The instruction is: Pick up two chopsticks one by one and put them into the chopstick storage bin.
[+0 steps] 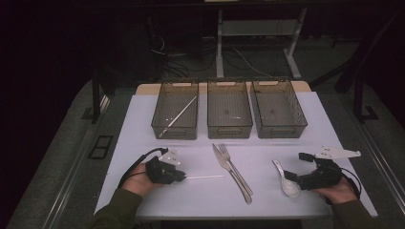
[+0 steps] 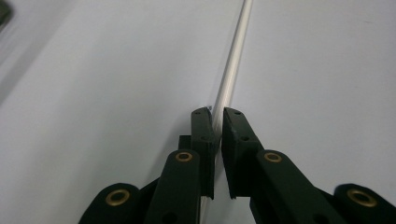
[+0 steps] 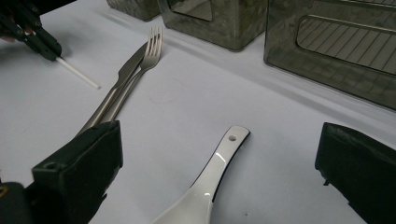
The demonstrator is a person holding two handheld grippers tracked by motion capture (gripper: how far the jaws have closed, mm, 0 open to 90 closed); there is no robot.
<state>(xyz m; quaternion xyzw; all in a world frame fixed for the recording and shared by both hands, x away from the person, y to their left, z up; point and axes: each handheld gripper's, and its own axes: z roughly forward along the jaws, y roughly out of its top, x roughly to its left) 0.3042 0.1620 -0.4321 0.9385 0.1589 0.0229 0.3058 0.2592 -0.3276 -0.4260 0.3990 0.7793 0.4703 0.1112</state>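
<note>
My left gripper [image 1: 183,176] rests low at the table's front left, shut on one end of a white chopstick [image 1: 204,177] that points right. The left gripper view shows the chopstick [image 2: 231,79] pinched between the gripper's [image 2: 218,114] two pads. A second white chopstick [image 1: 179,116] lies slanted in the left bin [image 1: 174,132]. At the front right, my right gripper [image 1: 297,168] stands wide open around a white ceramic spoon [image 1: 286,180]. In the right gripper view the spoon [image 3: 210,182] lies on the table between the gripper's [image 3: 219,140] jaws, untouched.
A steel knife [image 1: 228,168] and fork [image 1: 235,171] lie side by side at the table's middle front. Behind them stand the middle bin [image 1: 229,131] and right bin [image 1: 282,131], both holding nothing. The white table [image 1: 143,143] ends close to the hands.
</note>
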